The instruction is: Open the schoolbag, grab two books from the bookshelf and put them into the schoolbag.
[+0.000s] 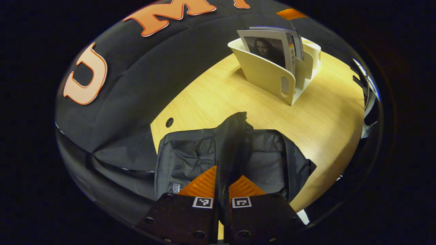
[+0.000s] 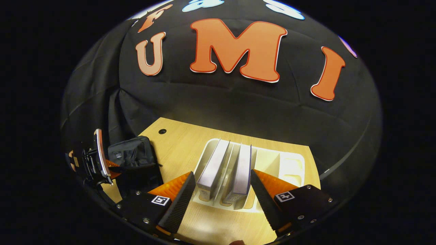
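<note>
The black schoolbag (image 1: 190,160) lies on the wooden table, and my left gripper (image 1: 222,190) is shut on a raised fold of its fabric by the zipper (image 1: 235,149). The white bookshelf (image 1: 269,75) stands at the far side with two books (image 1: 272,47) upright in it. In the right gripper view, my right gripper (image 2: 223,190) hangs open above the bookshelf (image 2: 289,166), its fingers straddling both books (image 2: 214,166), (image 2: 242,170) from above without touching them. The schoolbag (image 2: 136,160) and the left gripper (image 2: 98,158) appear at the far left of that view.
The wooden table (image 1: 327,115) has a round cable hole (image 1: 169,122) near its back edge. Black cloth wall runs close behind the table. A metal frame (image 1: 369,98) stands past the table's right side.
</note>
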Demonstrator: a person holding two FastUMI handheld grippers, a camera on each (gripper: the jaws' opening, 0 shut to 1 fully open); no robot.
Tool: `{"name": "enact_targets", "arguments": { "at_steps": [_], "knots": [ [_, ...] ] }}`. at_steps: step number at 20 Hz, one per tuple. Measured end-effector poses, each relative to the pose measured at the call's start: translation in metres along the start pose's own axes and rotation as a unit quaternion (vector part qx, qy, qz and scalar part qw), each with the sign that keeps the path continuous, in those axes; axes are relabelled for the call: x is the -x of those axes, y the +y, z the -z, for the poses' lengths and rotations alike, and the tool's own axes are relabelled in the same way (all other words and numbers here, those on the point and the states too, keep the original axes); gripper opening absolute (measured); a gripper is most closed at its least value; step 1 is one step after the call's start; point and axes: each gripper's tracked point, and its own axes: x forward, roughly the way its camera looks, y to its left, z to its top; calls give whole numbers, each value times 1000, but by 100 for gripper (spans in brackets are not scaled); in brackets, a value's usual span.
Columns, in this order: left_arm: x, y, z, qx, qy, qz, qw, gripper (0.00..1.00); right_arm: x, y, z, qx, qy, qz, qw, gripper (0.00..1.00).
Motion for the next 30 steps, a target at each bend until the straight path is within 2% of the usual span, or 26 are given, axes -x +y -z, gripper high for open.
{"name": "enact_targets", "arguments": {
  "at_steps": [3, 5, 8, 10, 13, 14, 17, 20, 22, 24, 25, 28, 29, 30],
  "knots": [
    [7, 13, -5, 4, -2, 49, 999, 6, -2, 20, -8, 21, 21, 1, 1000, 96],
    [12, 26, -7, 12, 1, 72, 997, 6, -10, 35, 2, 30, 58, -16, 998, 97],
    [12, 44, -10, 29, 1, 88, 996, 6, -17, 53, 8, -10, 111, -51, 993, 97],
    [11, 50, -10, 38, 5, 93, 995, 6, -23, 50, 1, -35, 127, -60, 989, 97],
    [14, 42, -14, 62, 16, 122, 990, 6, -48, 26, -3, -23, 152, -34, 987, 97],
    [17, 42, -15, 57, 19, 131, 990, 6, -57, 25, 1, -29, 170, -40, 984, 97],
    [18, 56, -21, 45, 32, 124, 991, 6, -78, 23, 27, -80, 254, -53, 962, 98],
    [20, 61, -25, 39, 39, 117, 992, 6, -100, 24, 30, -82, 277, -66, 955, 98],
    [20, 60, -29, 47, 45, 110, 992, 6, -106, 29, 32, -114, 297, -68, 946, 96],
    [23, 57, -31, 53, 49, 111, 991, 6, -114, 23, 36, -114, 306, -63, 943, 93],
    [25, 56, -31, 55, 52, 111, 991, 6, -118, 20, 39, -111, 309, -52, 943, 88],
    [26, 58, -34, 51, 58, 102, 992, 6, -124, 17, 49, -118, 334, -42, 934, 79],
    [26, 58, -36, 51, 59, 99, 992, 6, -124, 21, 50, -123, 341, -49, 931, 83],
    [27, 55, -36, 53, 61, 98, 992, 6, -125, 22, 52, -123, 346, -49, 929, 72]
  ]
}}
